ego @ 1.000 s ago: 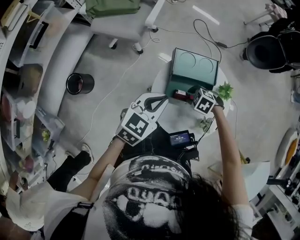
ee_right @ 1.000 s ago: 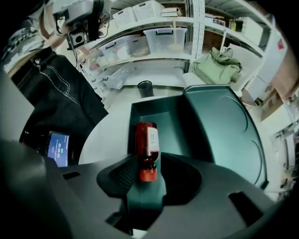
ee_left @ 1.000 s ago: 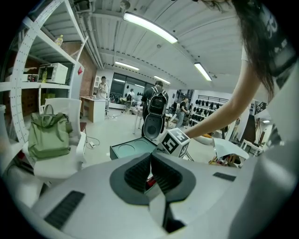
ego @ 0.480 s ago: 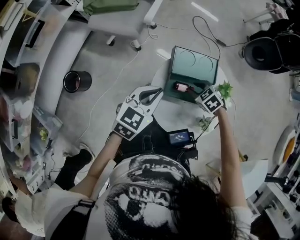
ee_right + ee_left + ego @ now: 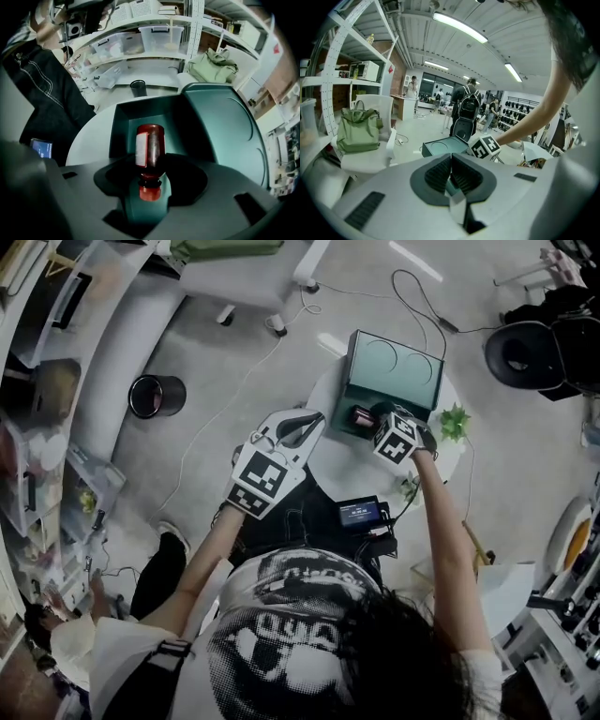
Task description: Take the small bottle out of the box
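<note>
While boxed, bottle btwn opening jaws

- A round white surface stands on a grey floor.
- A small green plant sits at the surface's right edge.
- A dark device with a lit screen is just beside the surface's near edge.
- A black round bin stands on the floor, well apart to the left.
- A green bag rests on a white chair.
- Clear storage tubs line white shelves.
</note>
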### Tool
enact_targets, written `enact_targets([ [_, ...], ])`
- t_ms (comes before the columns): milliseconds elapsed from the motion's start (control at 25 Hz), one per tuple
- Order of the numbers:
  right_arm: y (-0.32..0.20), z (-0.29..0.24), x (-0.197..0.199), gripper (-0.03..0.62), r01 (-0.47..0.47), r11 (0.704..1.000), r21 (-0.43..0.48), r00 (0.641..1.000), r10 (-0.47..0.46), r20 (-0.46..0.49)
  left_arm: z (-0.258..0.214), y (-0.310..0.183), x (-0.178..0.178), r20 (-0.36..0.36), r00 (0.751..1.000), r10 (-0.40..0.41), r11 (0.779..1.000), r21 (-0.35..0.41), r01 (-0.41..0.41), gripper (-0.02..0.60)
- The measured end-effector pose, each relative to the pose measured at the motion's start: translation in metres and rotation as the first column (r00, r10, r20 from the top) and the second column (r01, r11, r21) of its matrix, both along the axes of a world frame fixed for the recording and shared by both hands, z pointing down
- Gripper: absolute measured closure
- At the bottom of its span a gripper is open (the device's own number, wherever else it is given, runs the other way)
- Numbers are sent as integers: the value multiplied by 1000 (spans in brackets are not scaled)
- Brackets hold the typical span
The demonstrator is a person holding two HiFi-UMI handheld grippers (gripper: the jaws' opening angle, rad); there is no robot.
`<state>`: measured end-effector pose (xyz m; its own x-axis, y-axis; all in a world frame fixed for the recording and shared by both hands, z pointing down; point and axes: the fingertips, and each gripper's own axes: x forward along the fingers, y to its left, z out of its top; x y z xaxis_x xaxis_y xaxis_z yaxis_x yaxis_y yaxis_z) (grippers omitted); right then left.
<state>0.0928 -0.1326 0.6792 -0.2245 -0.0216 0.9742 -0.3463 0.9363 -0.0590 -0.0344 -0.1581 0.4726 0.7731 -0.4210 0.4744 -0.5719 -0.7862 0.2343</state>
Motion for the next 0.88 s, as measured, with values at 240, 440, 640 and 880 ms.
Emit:
enact_targets([
  [240, -2, 6, -4, 372, -39, 998, -44, 999, 40, 26, 4, 3, -4, 1, 1000, -19, 1000, -16, 19, 568],
  [440, -4, 3, -5, 375, -104, 994, -46, 994, 106, 39, 5, 3, -7, 9, 1000, -8, 1000, -14, 8, 568],
  [640, -11, -24, -4, 376, -298, 954, -27, 944, 299, 140, 4, 3, -9, 18, 1000, 10, 1000, -6, -10, 568],
  [880, -20, -61, 3, 381, -503, 864, -31, 830, 492, 262, 4, 7, 1, 9, 998, 61, 998, -4, -61, 568],
])
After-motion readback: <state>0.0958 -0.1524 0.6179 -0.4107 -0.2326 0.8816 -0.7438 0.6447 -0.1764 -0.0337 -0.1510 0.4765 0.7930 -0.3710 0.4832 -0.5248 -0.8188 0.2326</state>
